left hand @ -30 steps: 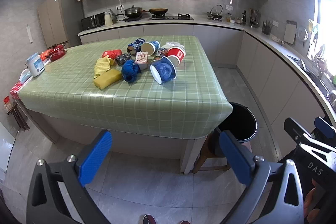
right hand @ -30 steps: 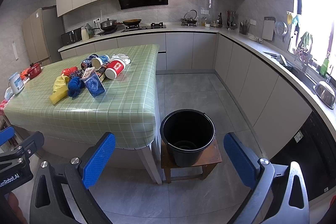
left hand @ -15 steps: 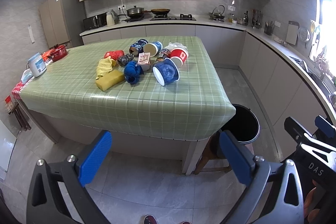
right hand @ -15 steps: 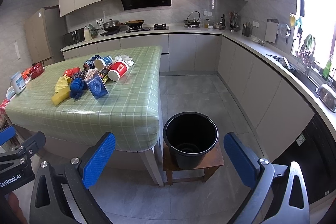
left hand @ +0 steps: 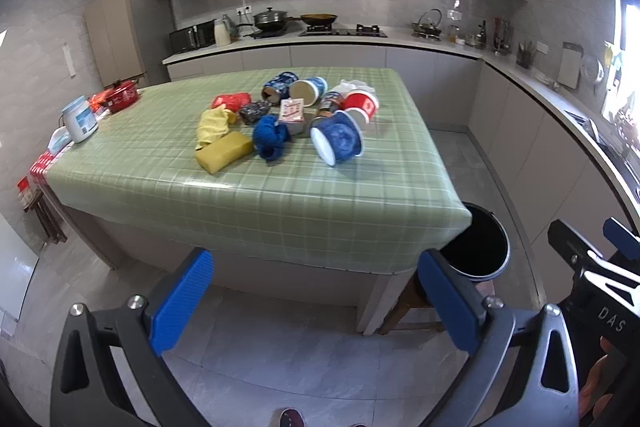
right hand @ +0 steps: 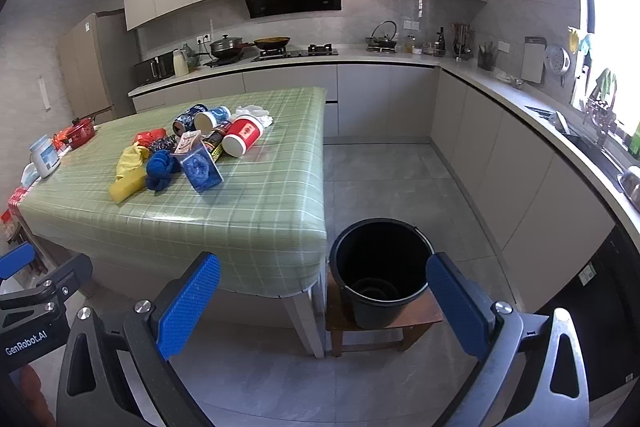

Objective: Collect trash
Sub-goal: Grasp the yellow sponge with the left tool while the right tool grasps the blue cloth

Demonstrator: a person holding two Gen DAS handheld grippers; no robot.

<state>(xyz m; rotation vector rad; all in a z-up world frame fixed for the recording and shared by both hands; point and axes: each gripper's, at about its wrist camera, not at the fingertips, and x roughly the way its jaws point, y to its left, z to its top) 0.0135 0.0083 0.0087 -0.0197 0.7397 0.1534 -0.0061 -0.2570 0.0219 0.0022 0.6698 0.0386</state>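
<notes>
**A:** Where's the trash?

**B:** Heaped mid-frame on the table [left hand: 280,195], toward its far end: a blue cup [left hand: 338,143] on its side, a red cup [right hand: 243,138], cans, a blue rag [left hand: 271,138], a yellow sponge [left hand: 224,157]. Nothing of it is in the bucket [right hand: 382,269] yet, which sits on a low stool at the table's near corner, I'd guess so pieces can be dropped straight off the edge.

**A:** And your grippers?

**B:** I hold both short of the table, over the floor. The left gripper [left hand: 316,293] has its jaws wide apart and empty; the right gripper [right hand: 322,301] likewise, framing the bucket.

**A:** The room?

**B:** A kitchen: glossy green checked cloth on the table, grey tiled floor, counters along the back and right of the frame, a window glaring at upper right.
</notes>
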